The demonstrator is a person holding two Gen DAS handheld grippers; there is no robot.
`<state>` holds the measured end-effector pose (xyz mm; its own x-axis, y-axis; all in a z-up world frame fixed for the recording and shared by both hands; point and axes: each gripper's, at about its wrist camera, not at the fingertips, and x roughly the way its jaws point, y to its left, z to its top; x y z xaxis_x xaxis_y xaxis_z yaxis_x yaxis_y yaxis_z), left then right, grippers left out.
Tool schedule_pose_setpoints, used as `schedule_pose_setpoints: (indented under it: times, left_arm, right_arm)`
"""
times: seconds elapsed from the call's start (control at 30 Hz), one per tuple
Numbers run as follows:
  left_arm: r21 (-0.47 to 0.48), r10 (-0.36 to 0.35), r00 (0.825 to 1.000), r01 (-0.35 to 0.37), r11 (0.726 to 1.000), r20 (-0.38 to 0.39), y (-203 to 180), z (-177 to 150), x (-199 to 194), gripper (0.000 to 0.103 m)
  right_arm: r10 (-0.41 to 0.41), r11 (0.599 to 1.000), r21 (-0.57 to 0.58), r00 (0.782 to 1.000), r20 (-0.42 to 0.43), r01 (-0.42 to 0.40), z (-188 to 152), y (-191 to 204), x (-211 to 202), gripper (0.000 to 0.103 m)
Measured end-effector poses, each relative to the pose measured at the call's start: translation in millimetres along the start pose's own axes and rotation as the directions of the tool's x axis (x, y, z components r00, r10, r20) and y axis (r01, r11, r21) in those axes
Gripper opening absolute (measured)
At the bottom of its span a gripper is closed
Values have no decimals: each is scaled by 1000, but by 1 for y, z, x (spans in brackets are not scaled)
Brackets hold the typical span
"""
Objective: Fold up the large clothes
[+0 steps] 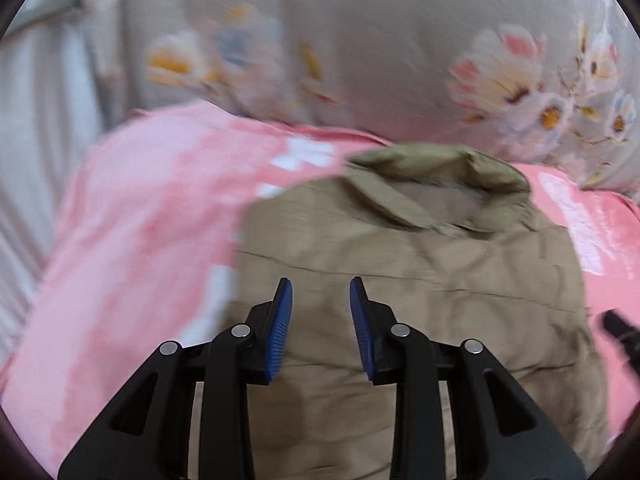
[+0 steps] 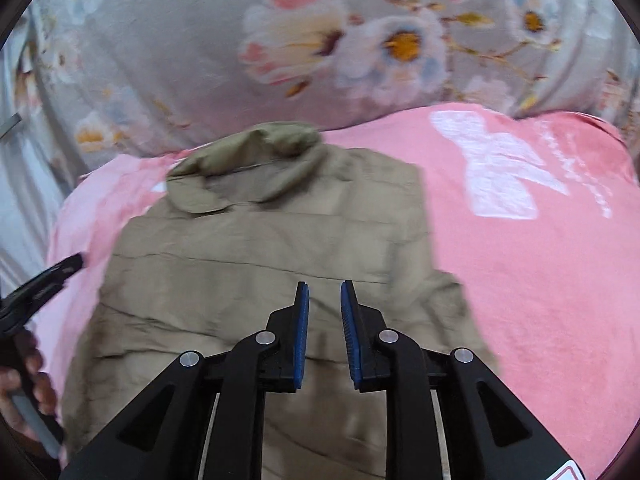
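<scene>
The khaki collared shirt (image 2: 272,248) lies on the pink sheet (image 2: 540,280) of the bed, collar (image 2: 248,160) toward the floral pillow (image 2: 200,40). Its long axis runs straight away from both tongs. Left tongs (image 1: 321,328) and right tongs (image 2: 324,332) hover over its near half, released and empty, about equally near.

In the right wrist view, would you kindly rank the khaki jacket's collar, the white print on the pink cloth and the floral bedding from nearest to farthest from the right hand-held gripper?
1. Khaki jacket's collar, ahead, slightly left.
2. White print, ahead right on the pink cloth.
3. Floral bedding, behind both, along the top.

Measured from the right hand-held gripper.
</scene>
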<state>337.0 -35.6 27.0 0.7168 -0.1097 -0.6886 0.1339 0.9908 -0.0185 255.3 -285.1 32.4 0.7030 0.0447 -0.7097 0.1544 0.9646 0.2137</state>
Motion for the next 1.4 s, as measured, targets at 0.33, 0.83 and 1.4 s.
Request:
schedule_pose_setpoints:
  times: [0.33, 0.83, 1.4]
  left_arm:
    - [32, 25, 997, -23, 999, -77, -37, -34, 58, 30]
    - [54, 53, 998, -51, 997, -28, -40, -56, 71, 30]
    - [32, 16, 1000, -16, 999, -14, -33, -54, 66, 34]
  right_arm:
    - [-51, 994, -101, 996, -77, 43, -25, 43, 73, 18]
    - [-92, 985, -149, 996, -19, 88, -44, 47, 82, 16]
    - [27, 997, -70, 999, -32, -29, -43, 31, 80, 20]
